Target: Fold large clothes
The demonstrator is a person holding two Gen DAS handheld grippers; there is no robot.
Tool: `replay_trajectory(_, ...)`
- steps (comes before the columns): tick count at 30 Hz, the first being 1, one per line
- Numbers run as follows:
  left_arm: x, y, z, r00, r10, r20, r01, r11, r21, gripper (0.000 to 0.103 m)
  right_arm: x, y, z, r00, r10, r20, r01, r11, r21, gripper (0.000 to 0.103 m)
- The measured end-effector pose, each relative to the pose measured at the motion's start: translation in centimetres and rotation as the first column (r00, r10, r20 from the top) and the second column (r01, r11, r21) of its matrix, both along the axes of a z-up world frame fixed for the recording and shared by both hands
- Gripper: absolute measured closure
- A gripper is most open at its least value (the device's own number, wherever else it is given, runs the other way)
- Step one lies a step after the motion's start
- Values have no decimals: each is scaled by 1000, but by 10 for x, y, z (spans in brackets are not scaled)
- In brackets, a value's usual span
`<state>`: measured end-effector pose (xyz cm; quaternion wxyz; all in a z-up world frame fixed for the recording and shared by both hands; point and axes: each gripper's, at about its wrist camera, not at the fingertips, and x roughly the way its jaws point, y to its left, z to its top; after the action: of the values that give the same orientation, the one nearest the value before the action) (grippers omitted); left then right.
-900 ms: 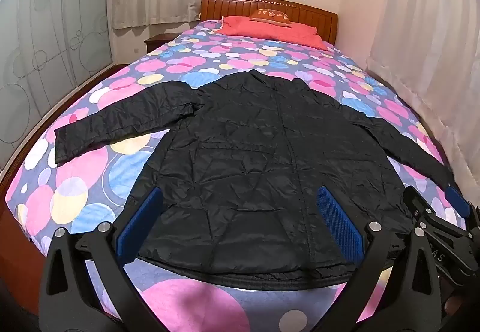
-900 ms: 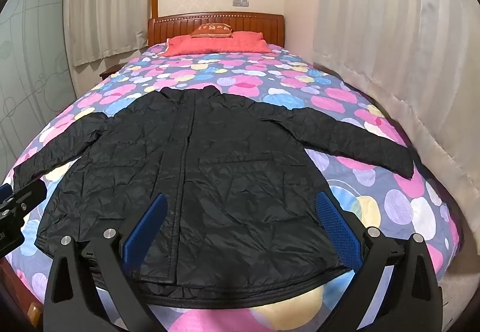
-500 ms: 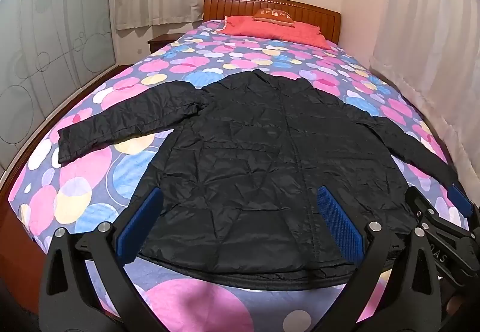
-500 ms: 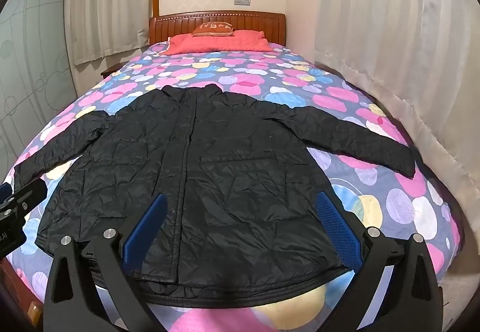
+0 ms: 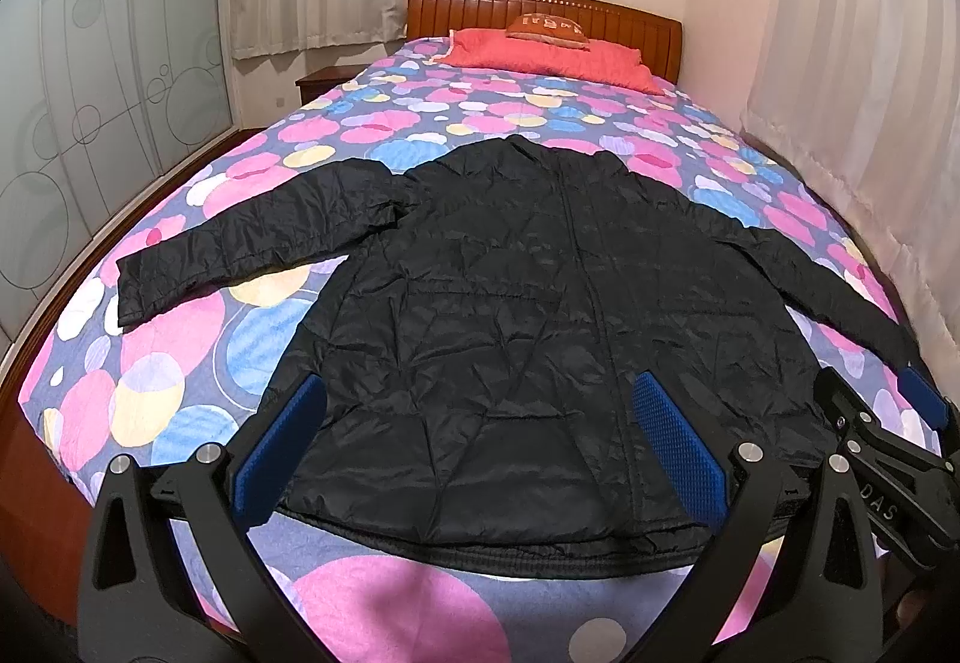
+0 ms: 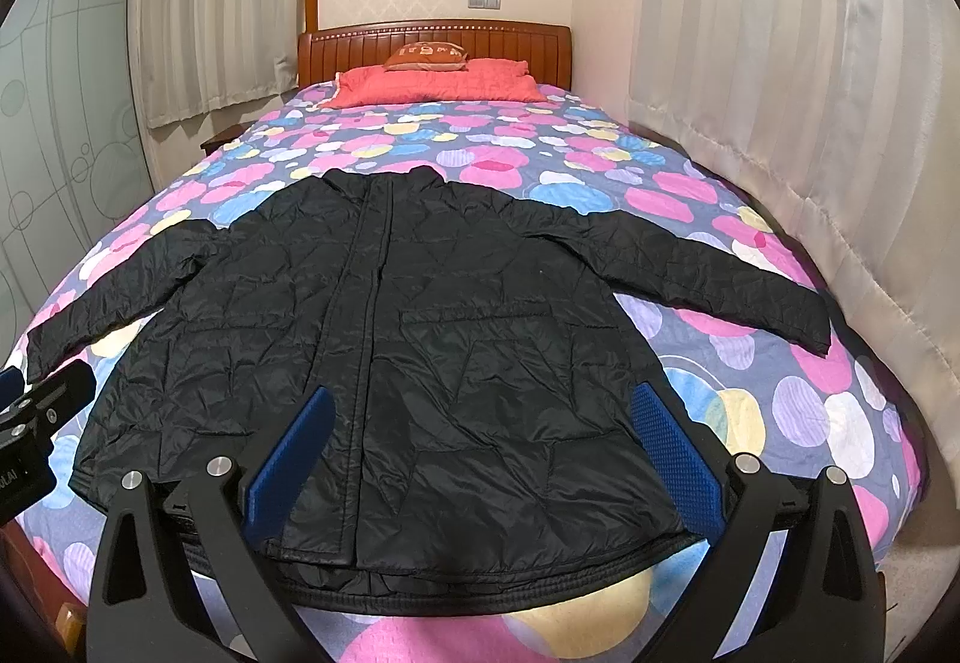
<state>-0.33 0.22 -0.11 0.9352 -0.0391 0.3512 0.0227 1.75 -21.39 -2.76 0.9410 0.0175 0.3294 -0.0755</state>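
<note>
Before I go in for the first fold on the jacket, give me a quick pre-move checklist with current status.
1. Black jacket lies flat, front up, on the bedspread: ok.
2. Both sleeves spread out to the sides, nothing folded yet: ok.
3. Left gripper open, nothing between its pads: ok.
4. Right gripper open, nothing held: ok.
5. Hem near the foot edge of the bed, in front of both grippers: ok.
6. Zip fully closed up to the collar: cannot tell.
</note>
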Motion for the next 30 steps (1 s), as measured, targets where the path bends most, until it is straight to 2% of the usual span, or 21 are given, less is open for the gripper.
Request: replay_trajectory(30, -1, 4, 2, 1000, 0, -3, 0, 1000, 4, 2, 0, 1, -1, 1000, 2, -1, -2, 1000, 0, 5)
